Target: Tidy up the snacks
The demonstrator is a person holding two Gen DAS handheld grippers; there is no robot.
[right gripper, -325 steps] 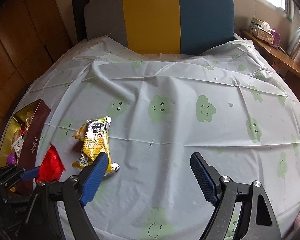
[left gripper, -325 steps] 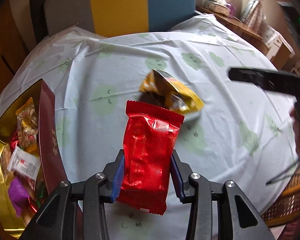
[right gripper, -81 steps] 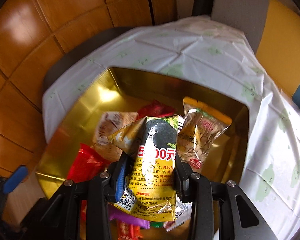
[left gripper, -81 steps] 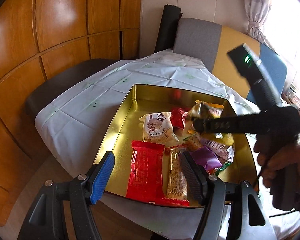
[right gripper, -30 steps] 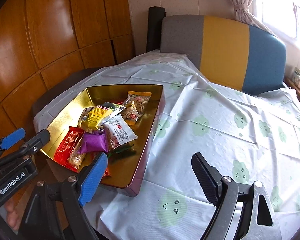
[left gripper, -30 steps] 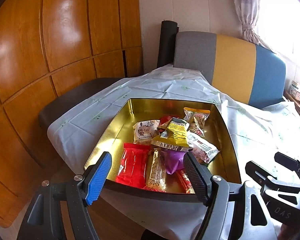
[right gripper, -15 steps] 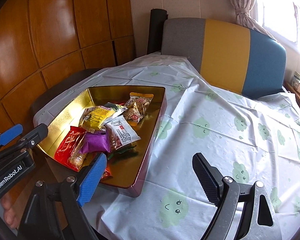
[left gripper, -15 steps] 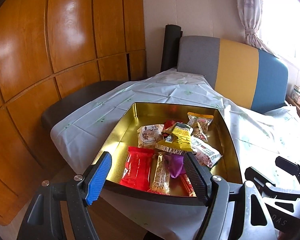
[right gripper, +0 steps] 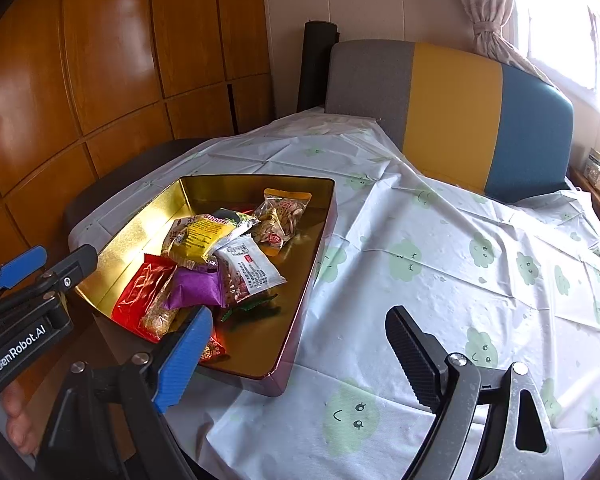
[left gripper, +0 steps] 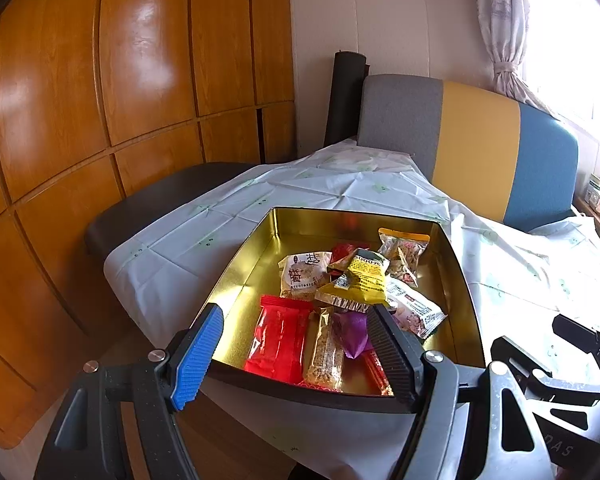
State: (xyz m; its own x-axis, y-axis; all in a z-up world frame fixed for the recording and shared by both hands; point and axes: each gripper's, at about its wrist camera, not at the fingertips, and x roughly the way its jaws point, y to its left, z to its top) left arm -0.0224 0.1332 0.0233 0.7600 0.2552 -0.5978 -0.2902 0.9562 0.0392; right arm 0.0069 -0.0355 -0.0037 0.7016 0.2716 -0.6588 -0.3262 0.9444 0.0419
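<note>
A gold tin box (left gripper: 260, 256) (right gripper: 140, 224) sits at the table's near left corner and holds several snack packets. Among them a yellow packet (left gripper: 366, 280) (right gripper: 198, 240) lies on top of the pile, and a red packet (left gripper: 278, 338) (right gripper: 140, 288) lies flat by the near wall. A purple packet (right gripper: 198, 288) and a white one (right gripper: 250, 268) lie beside them. My left gripper (left gripper: 296, 354) hangs open in front of the box's near wall, empty. To the right of the box my right gripper (right gripper: 298, 354) is open over the tablecloth, holding nothing.
The table wears a white cloth with green cloud faces (right gripper: 440, 264). A grey, yellow and blue sofa back (right gripper: 448, 112) stands behind it. Wooden wall panels (left gripper: 100, 100) fill the left, with a dark seat (left gripper: 160, 204) beneath. A person's fingers (right gripper: 18, 420) hold the left gripper's handle.
Almost nothing differs: both grippers stay open and hold their places, and the snacks in the box lie as before.
</note>
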